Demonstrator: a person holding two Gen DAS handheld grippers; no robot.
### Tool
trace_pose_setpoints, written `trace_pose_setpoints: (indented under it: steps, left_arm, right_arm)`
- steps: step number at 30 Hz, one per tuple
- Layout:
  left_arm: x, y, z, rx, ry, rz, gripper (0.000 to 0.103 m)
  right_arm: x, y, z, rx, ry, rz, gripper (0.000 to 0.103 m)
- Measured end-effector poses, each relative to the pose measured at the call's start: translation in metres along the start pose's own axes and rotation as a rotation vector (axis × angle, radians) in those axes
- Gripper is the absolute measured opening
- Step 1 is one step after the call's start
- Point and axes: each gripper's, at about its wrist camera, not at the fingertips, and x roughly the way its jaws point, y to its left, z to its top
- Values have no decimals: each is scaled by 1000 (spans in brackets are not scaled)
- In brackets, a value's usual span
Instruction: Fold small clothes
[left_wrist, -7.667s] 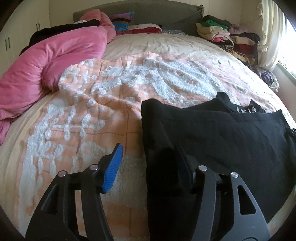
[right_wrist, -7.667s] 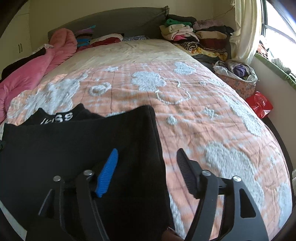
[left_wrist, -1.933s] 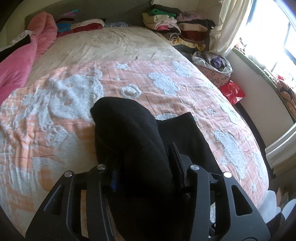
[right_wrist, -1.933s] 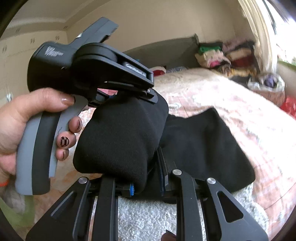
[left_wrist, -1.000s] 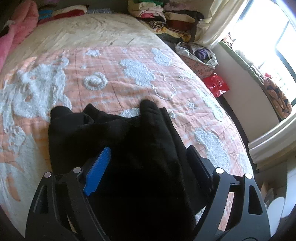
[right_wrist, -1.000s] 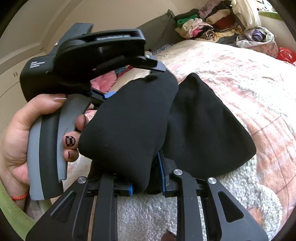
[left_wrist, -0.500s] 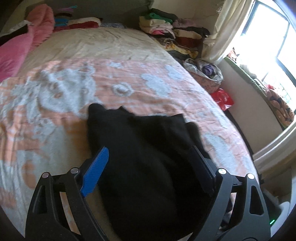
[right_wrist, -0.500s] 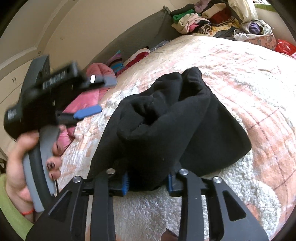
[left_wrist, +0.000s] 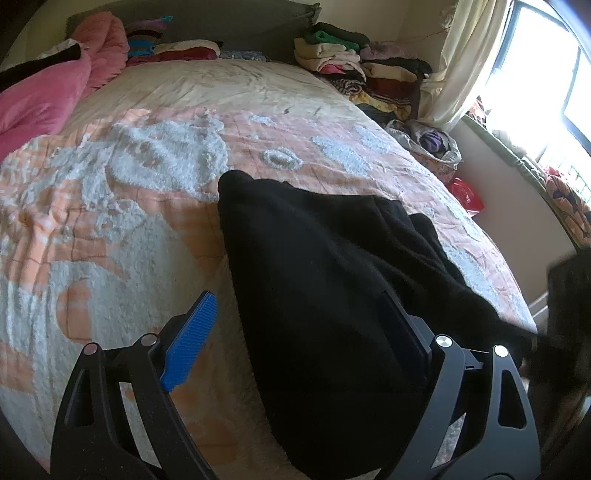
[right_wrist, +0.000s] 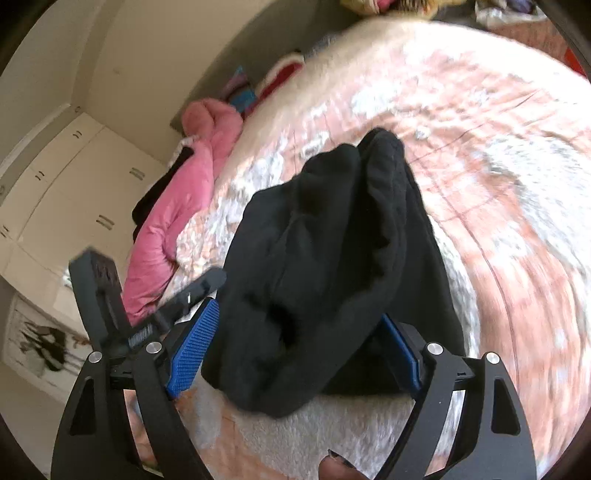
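Both my left tongs (left_wrist: 299, 347) and right tongs (right_wrist: 295, 347) stood wide over the bunched garment (right_wrist: 332, 266), which I judged needed flattening on the bed (left_wrist: 110, 229).

a black garment (left_wrist: 325, 280) of soft, fleecy knit lies folded over itself on a peach-and-white tufted bedspread (left_wrist: 122, 206), near the bed's right edge. seen from the left wrist, it forms a long dark slab with a rounded upper-left corner, a second layer showing along its right side. from the right wrist, the garment (right_wrist: 332, 266) bunches into thick, overlapping folds, two rounded humps at its far end and a loose rolled lobe sagging at the near end, with a flatter layer spread beneath against the bedspread (right_wrist: 517, 229).
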Motion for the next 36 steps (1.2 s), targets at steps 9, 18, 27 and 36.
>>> trace_pose_setpoints:
  steps: [9, 18, 27, 36]
  left_arm:
    - [8, -2, -7, 1, -6, -29, 81]
    - [1, 3, -6, 18, -14, -54, 81]
    - [8, -4, -6, 32, 32, -62, 81]
    - [13, -11, -17, 60, 56, -55, 87]
  right_arm:
    - [39, 3, 57, -49, 168, -84, 71]
    - [55, 59, 68, -393, 135, -291, 19]
    - [73, 54, 89, -487, 98, -294, 18]
    - [68, -3, 70, -309, 81, -250, 26]
